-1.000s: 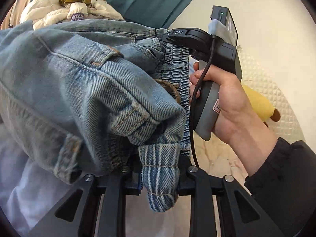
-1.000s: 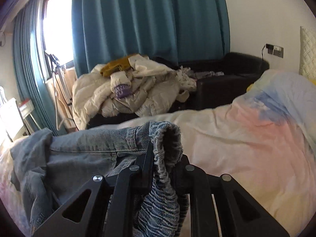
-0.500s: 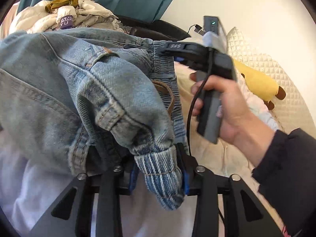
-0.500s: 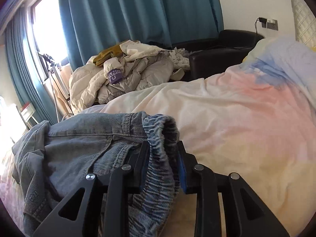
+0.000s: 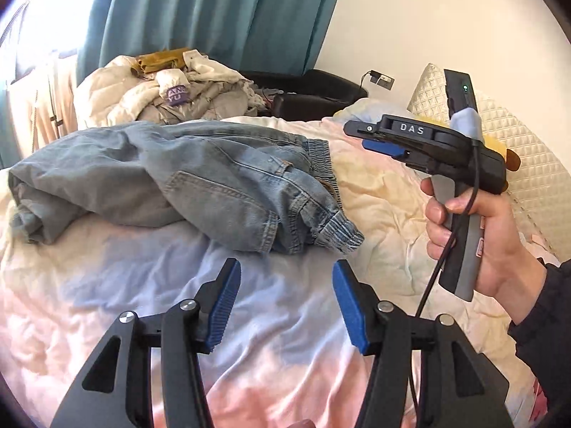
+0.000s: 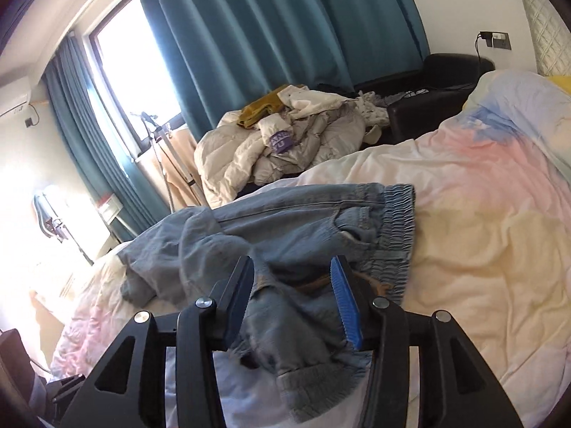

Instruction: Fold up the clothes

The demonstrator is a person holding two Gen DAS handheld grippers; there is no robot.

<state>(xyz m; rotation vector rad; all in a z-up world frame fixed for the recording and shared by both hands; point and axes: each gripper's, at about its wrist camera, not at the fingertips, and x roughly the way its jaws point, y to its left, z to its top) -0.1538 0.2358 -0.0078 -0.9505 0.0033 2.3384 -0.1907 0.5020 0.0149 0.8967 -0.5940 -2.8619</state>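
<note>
- On the pastel bedspread the denim jeans lie in a loose folded heap, elastic waistband toward the pillow end, one ribbed cuff pointing at the near edge.
- Left gripper: its jaws have just been opening, and they stand apart with only bedspread showing between the blue pads; the jeans lie just beyond the tips, not touched.
- Right gripper: jaws have also just been opening; denim shows through the gap, yet the pads press on nothing, and the fabric rests on the bed.
- Over in the left wrist view, a hand in a dark sleeve holds that right gripper's handle up beside the waistband.
- Behind the bed, a pile of pale clothes sits against the teal curtain.
</note>
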